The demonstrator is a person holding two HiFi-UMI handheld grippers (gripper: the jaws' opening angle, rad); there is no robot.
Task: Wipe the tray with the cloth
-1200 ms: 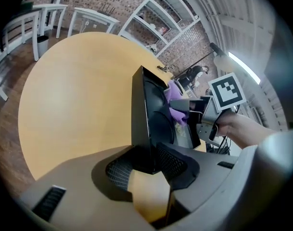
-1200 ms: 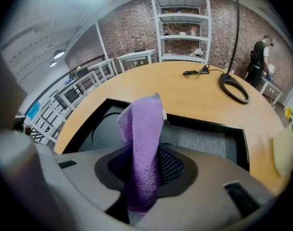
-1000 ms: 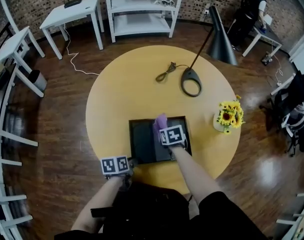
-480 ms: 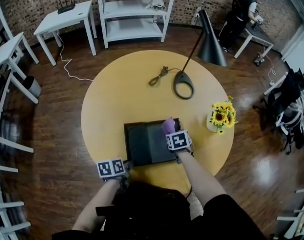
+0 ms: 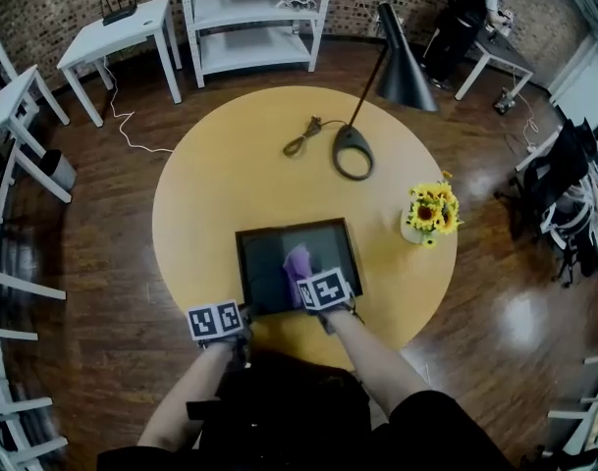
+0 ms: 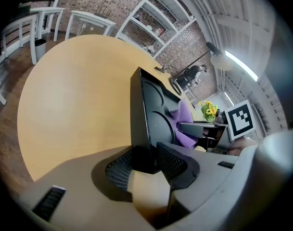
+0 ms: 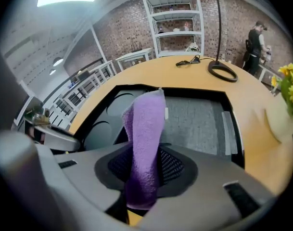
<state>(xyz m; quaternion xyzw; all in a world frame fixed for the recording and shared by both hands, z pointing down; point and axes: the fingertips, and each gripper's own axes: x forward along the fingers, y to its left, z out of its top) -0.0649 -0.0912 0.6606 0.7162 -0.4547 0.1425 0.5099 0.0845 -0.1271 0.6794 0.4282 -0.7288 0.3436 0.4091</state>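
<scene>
Purple cloth (image 7: 144,129) is pinched in the right gripper (image 7: 145,170), hanging over the middle of the black tray (image 5: 264,258). The left gripper (image 6: 145,163) clamps the tray's near-left rim on the desk (image 5: 230,175). The tray's long axis runs left-right, leaving floor either side.

You are working under even, fairly bright overhead light. A ceiling strip (image 7: 67,0) is flaring white in the right gripper view, and a second strip (image 6: 238,65) in the left. The floor (image 5: 515,312) is throwing back soft glare, and the tray (image 5: 264,263) is showing a dull sheen. Both gripper views are bowing toward dark corners, and their nearest foreground is blurring.
</scene>
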